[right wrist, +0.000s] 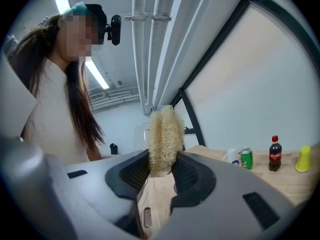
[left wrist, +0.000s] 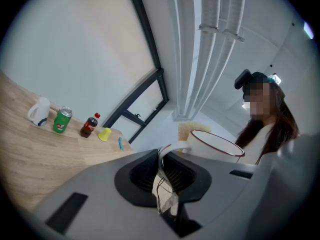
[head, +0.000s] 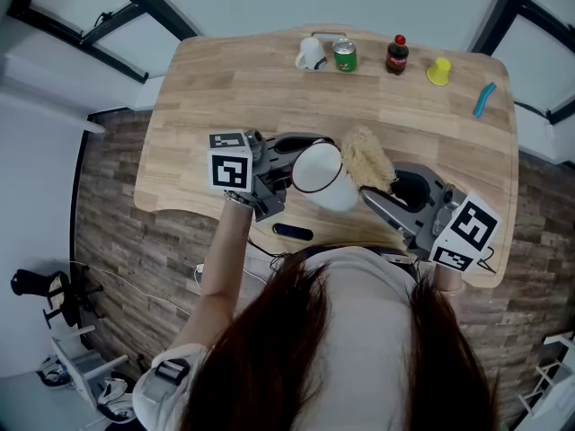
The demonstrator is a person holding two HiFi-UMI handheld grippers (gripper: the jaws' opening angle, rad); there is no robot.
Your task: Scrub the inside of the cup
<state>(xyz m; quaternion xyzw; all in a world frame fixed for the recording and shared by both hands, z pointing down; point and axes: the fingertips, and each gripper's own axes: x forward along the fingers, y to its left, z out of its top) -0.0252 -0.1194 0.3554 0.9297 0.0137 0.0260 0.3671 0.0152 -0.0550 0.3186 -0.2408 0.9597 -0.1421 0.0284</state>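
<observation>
A white enamel cup (head: pixel 322 176) with a dark rim is held above the table's front edge, its mouth facing up toward me. My left gripper (head: pixel 277 164) is shut on the cup's handle (left wrist: pixel 167 151); the cup body (left wrist: pixel 215 146) shows just past the jaws. My right gripper (head: pixel 384 187) is shut on a pale loofah scrubber (head: pixel 367 157), which sits right beside the cup's rim, outside it. In the right gripper view the loofah scrubber (right wrist: pixel 164 139) stands pinched between the jaws.
Along the wooden table's (head: pixel 225 97) far edge stand a white mug (head: pixel 311 54), a green can (head: pixel 344 56), a cola bottle (head: pixel 396 54), a yellow cup (head: pixel 437 71) and a blue item (head: pixel 484 99). A dark flat object (head: pixel 292 233) lies near the front edge.
</observation>
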